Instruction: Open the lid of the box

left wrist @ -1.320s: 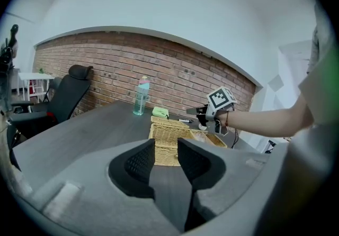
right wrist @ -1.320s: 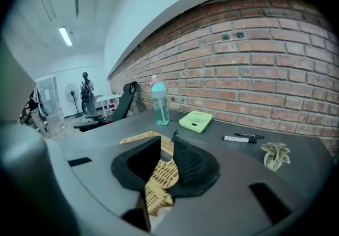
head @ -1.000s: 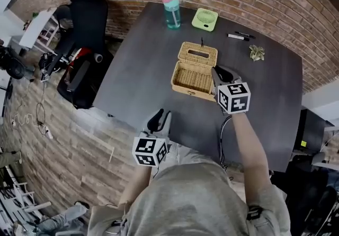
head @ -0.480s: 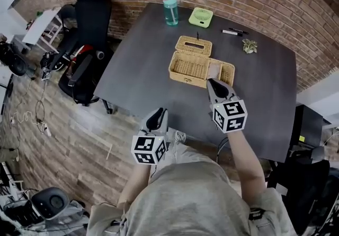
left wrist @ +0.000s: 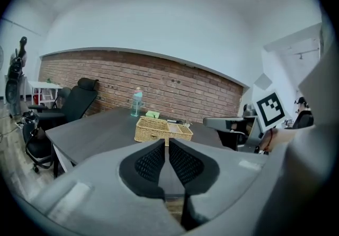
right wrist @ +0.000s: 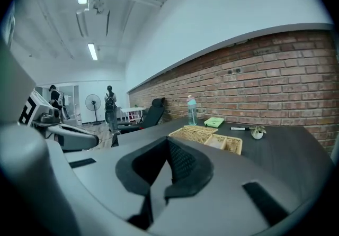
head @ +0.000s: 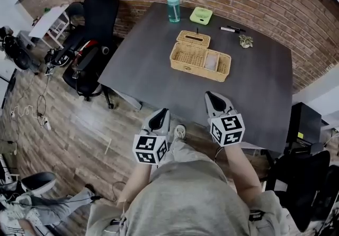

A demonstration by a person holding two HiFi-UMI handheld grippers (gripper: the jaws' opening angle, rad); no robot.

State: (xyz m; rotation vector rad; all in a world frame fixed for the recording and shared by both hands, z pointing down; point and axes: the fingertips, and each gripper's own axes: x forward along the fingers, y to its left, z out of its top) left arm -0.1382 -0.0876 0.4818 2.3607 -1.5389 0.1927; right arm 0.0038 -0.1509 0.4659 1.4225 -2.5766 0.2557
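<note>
Head view alone looks down into the box (head: 200,62), open at the worktop's (head: 153,55) middle, its lid (head: 193,39) flipped back at 12 o'clock; right gripper view alone shows a person (right wrist: 110,105) standing in a far room. Left gripper (left wrist: 167,150) and right gripper (right wrist: 168,153), at the box's 6 o'clock, have just been closing; both pairs of jaws are pressed together on nothing

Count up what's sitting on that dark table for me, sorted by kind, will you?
Wicker box, its lid open: 1
Water bottle: 1
Green fan: 1
Pens: 2
Small potted plant: 1
Total: 6
</note>
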